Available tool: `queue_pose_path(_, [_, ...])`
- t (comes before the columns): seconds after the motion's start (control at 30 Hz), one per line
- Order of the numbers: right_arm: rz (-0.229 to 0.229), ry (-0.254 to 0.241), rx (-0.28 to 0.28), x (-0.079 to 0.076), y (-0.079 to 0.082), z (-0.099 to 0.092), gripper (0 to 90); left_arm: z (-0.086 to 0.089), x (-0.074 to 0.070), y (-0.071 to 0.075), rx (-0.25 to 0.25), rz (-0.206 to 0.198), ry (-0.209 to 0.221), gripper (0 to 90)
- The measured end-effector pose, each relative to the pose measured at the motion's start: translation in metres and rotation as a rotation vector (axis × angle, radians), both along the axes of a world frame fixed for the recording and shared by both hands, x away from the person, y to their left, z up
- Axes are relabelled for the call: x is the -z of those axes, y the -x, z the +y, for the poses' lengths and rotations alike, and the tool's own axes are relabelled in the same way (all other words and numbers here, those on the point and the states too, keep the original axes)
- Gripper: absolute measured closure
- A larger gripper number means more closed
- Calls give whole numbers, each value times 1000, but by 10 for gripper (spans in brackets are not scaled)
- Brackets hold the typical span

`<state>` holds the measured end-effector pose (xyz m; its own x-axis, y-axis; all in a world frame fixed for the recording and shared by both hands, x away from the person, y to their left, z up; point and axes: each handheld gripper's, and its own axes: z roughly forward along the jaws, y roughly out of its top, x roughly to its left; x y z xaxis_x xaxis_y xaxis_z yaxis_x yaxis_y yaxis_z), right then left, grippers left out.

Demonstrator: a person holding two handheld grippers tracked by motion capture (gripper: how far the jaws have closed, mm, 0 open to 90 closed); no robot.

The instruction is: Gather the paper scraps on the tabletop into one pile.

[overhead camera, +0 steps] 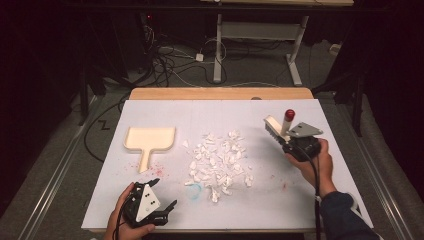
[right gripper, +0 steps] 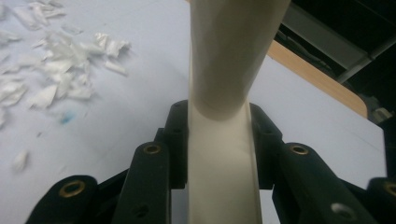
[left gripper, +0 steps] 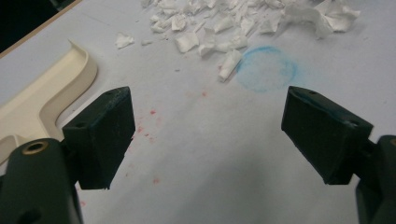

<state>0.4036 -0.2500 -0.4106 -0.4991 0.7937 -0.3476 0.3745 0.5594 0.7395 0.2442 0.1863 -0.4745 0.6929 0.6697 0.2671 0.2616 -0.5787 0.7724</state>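
- My right gripper (overhead camera: 286, 137) sits over the right side of the counter (overhead camera: 300, 200), its fingers (right gripper: 175, 140) closed tight on the cream handle of a small brush (overhead camera: 279, 126).
- In the right gripper view the handle (right gripper: 224, 154) runs straight up between both fingers, touching each.
- In the high view the brush head points toward the paper scraps, lifted just off the counter, and a red tip on the handle stands up behind it.
- The pile of torn white paper scraps (overhead camera: 218, 159) lies in the middle of the counter, well apart from the brush.
- My left gripper (overhead camera: 160, 200) rests near the front edge, its fingers (left gripper: 100, 135) spread wide, nothing between them.
- A cream dustpan (overhead camera: 149, 140) lies flat to the left of the scraps, handle toward me.
- A faint blue ring (left gripper: 266, 69) marks the counter just beside the nearest scraps.
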Motion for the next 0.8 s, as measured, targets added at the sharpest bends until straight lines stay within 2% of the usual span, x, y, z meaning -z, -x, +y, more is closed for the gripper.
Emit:
queue_pose_path(0.03, [-8,5,-3,7,-11,12,679,-1,0,0,2,0,-3,165])
queue_pose_path(0.07, [-8,5,-3,7,-11,12,679,-1,1,-1,5,2,-5,165])
queue_pose_path(0.1, [-24,35,2,14,-21,28,679,-2,1,-1,4,8,-7,165])
queue_pose_path(0.13, [-24,35,2,14,-21,28,679,-2,1,-1,4,8,-7,165])
queue_pose_path(0.2, [-31,68,-13,19,-31,43,680,-2,1,-1,3,10,1,165])
queue_pose_path(0.23, [-36,78,-25,21,-39,57,679,-1,1,-1,2,11,6,165])
queue_pose_path(0.3, [-33,71,-40,22,-43,63,680,0,1,-1,1,14,10,165])
queue_pose_path(0.33, [-37,65,-61,26,-48,77,679,1,1,-1,-2,16,12,165])
queue_pose_path(0.37, [-37,65,-61,26,-48,77,679,1,1,-1,-4,19,10,165])
queue_pose_path(0.4, [-26,58,-112,30,-52,87,679,2,2,-1,-6,20,11,165])
queue_pose_path(0.47, [-25,56,-120,33,-53,92,679,4,2,0,-9,25,18,165])
queue_pose_path(0.5, [-12,59,-163,36,-53,100,678,5,2,0,-11,26,20,165])
queue_pose_path(0.57, [-9,67,-171,37,-52,103,678,7,1,0,-13,25,22,165])
queue_pose_path(0.67, [16,46,-242,36,-47,105,676,7,1,0,-12,28,23,165])
queue_pose_path(0.73, [40,10,-327,33,-38,103,675,6,1,0,-13,31,21,165])
queue_pose_path(0.77, [40,10,-327,33,-38,103,675,6,1,0,-10,31,19,165])
queue_pose_path(0.8, [66,3,-401,33,-29,102,670,5,1,0,-9,30,18,165])
